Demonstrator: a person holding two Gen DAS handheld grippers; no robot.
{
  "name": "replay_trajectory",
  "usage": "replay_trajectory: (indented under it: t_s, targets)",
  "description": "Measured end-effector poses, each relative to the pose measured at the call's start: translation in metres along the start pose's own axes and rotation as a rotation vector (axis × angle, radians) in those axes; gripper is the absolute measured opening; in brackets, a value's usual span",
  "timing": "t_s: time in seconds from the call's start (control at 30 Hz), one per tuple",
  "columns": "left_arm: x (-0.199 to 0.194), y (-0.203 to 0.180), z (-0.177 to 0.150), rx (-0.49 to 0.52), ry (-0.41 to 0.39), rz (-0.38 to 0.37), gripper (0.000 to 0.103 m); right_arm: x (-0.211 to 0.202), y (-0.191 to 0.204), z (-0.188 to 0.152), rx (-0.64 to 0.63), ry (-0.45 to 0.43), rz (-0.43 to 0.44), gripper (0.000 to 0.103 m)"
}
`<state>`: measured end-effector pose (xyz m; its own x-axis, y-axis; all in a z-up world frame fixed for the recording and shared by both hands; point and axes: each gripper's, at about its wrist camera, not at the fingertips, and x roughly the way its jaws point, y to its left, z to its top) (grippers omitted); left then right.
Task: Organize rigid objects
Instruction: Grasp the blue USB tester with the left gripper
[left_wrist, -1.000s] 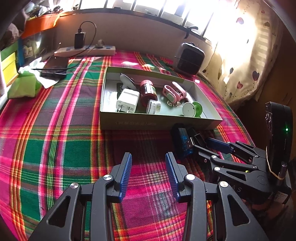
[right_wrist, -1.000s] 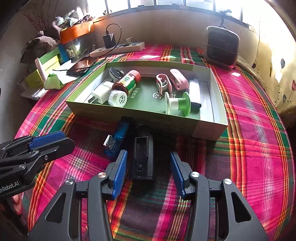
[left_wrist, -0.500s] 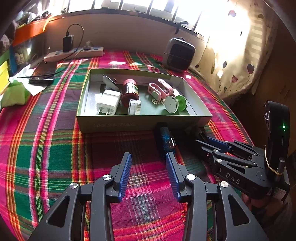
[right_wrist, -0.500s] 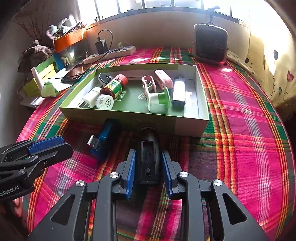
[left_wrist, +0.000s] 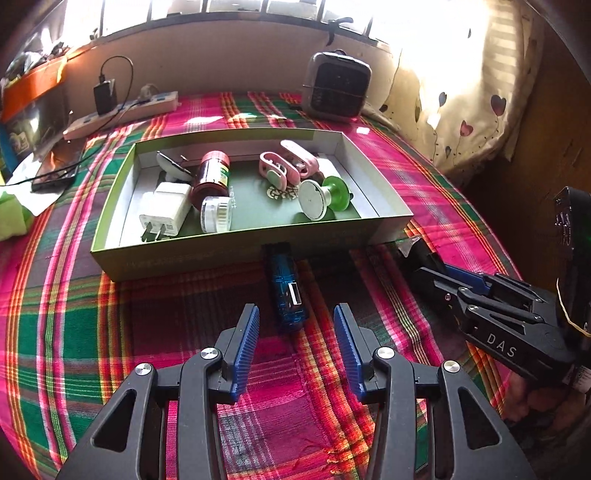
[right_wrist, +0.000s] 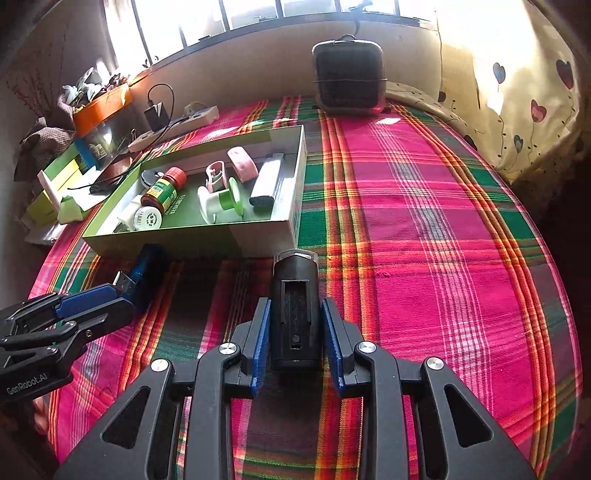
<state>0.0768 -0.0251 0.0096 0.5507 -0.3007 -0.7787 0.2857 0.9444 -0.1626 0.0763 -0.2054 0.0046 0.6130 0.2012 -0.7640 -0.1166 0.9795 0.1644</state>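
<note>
My right gripper (right_wrist: 294, 325) is shut on a black rectangular device (right_wrist: 294, 306) and holds it just off the plaid cloth, in front of the green box's right corner. My left gripper (left_wrist: 295, 325) is open, its fingers on either side of the near end of a blue USB device (left_wrist: 286, 291) that lies on the cloth against the box front. The shallow green box (left_wrist: 221, 251) holds a white plug, a red-capped bottle, a white round lid, pink clips and a green and white spool. The box also shows in the right wrist view (right_wrist: 258, 236).
A black heater (right_wrist: 349, 79) stands at the back of the table. A white power strip (left_wrist: 122, 114) with a charger lies at the back left, with a phone (left_wrist: 55, 170) and stacked boxes (right_wrist: 55, 184) beside it. The table edge drops off at right.
My right gripper closed on the black device and carried it to the right, slightly lifted. My left gripper moved right until its open fingers came up to the blue USB device.
</note>
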Motion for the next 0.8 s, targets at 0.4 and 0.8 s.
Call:
replay_trajectory:
  t_s: [0.4,0.8]
  targets:
    - [0.019,-0.004,0.011,0.023,0.002,0.066,0.041,0.000,-0.004,0.000,0.013,-0.001,0.021,0.029]
    - [0.022,-0.004,0.012,0.043,-0.026,0.099,0.035,0.000,-0.005,0.000,0.020,-0.002,0.031,0.029]
